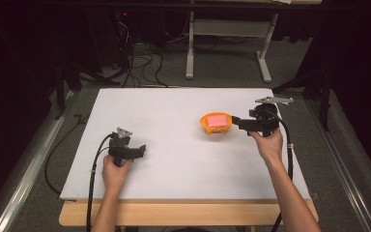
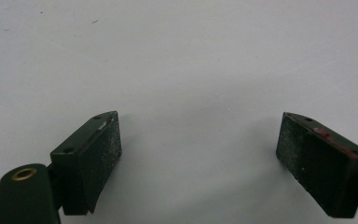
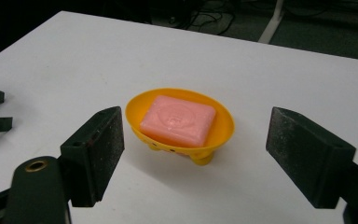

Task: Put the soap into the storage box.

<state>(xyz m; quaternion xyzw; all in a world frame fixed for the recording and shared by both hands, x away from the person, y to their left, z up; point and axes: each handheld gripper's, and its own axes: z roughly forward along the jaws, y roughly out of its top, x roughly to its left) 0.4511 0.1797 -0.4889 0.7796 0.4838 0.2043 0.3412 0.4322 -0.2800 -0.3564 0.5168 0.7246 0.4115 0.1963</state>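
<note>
One pink soap bar (image 3: 178, 120) is seen lying in a yellow dish (image 3: 221, 135) on the white surface (image 1: 174, 159), right of centre. Dead ahead at twelve o'clock of the right tongs (image 3: 193, 158) — spread wide, nothing held — the dish stands just beyond them, the bar's long axis running crosswise to the approach. Well apart at the dish's eight o'clock, the left tongs (image 2: 198, 161) are held spread over bare surface — the farther pair.

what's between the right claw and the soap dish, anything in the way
Nothing visible. The right claw is open, facing the yellow soap dish with the pink soap, bare white table between them.
</note>
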